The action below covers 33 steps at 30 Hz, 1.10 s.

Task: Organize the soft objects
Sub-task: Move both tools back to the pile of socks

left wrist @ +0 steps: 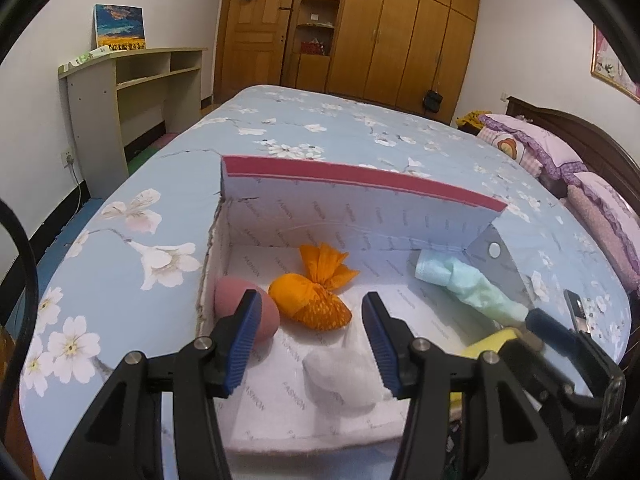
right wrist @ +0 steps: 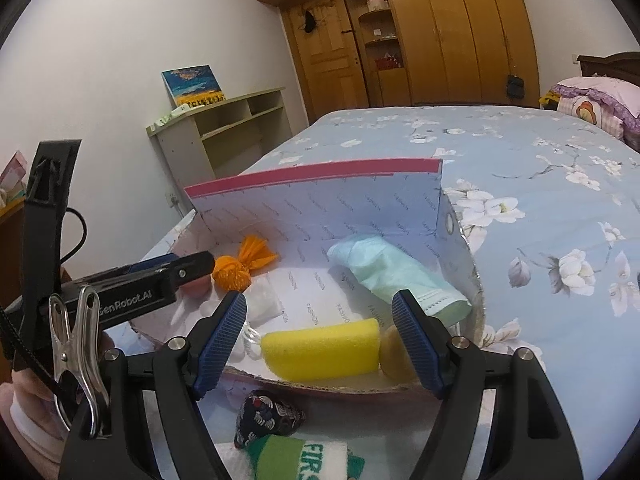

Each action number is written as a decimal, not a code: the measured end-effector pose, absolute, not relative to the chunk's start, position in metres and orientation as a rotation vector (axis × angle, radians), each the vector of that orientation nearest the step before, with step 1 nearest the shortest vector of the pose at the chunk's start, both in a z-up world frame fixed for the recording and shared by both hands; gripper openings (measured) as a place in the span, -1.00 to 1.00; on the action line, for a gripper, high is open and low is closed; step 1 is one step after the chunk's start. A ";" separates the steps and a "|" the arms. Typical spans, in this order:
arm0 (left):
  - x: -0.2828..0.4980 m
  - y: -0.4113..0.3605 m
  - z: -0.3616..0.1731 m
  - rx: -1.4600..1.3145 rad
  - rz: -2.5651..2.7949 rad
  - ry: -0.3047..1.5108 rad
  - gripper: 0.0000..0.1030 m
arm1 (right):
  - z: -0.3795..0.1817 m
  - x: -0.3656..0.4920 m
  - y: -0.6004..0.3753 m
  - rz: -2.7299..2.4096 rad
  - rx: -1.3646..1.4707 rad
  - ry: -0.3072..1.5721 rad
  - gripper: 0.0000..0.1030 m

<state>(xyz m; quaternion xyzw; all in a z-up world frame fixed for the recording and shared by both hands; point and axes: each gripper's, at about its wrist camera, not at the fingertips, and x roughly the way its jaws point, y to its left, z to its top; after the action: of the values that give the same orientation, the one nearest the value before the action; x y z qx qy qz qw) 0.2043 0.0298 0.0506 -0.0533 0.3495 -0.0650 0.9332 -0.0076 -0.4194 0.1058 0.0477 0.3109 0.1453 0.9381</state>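
Looks like this sort is mostly done: the open box (right wrist: 320, 208) on the bed (right wrist: 560, 184) already has a bunch of soft stuff in it. In the right wrist view there's an orange tied bundle (right wrist: 236, 268) at about 10 o'clock inside the box, a mint green rolled cloth (right wrist: 392, 276) at 2 o'clock, a yellow sponge (right wrist: 324, 350) up against the near wall at 6, and a white pouch (right wrist: 262, 306) around 8. The left view also shows a pink egg-shaped sponge (left wrist: 248, 310) at the box's 9 o'clock corner. What's left, I'd guess: a dark patterned beanbag (right wrist: 270, 418) and a green and white sock (right wrist: 304, 456) sitting outside the near edge. The left gripper (left wrist: 308, 338) has its jaws apart over the box with nothing in them, and the right gripper (right wrist: 320, 344) is spread wide and empty too.
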 end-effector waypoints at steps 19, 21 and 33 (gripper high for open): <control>0.132 0.028 0.077 -0.105 -0.156 0.710 0.07 | 0.129 -0.064 -0.420 0.307 0.047 0.617 0.50; 0.123 0.027 0.077 -0.108 -0.161 0.717 0.07 | 0.129 -0.072 -0.421 0.310 0.040 0.618 0.50; 0.078 0.029 0.057 -0.152 -0.177 0.780 0.07 | 0.123 -0.115 -0.441 0.254 0.035 0.637 0.50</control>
<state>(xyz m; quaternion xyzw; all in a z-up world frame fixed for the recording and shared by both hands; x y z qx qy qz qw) 0.0782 0.0289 0.0566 -0.0737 0.3792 -0.0859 0.9184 -0.1147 -0.4414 0.1227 0.0172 0.3122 0.1246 0.9416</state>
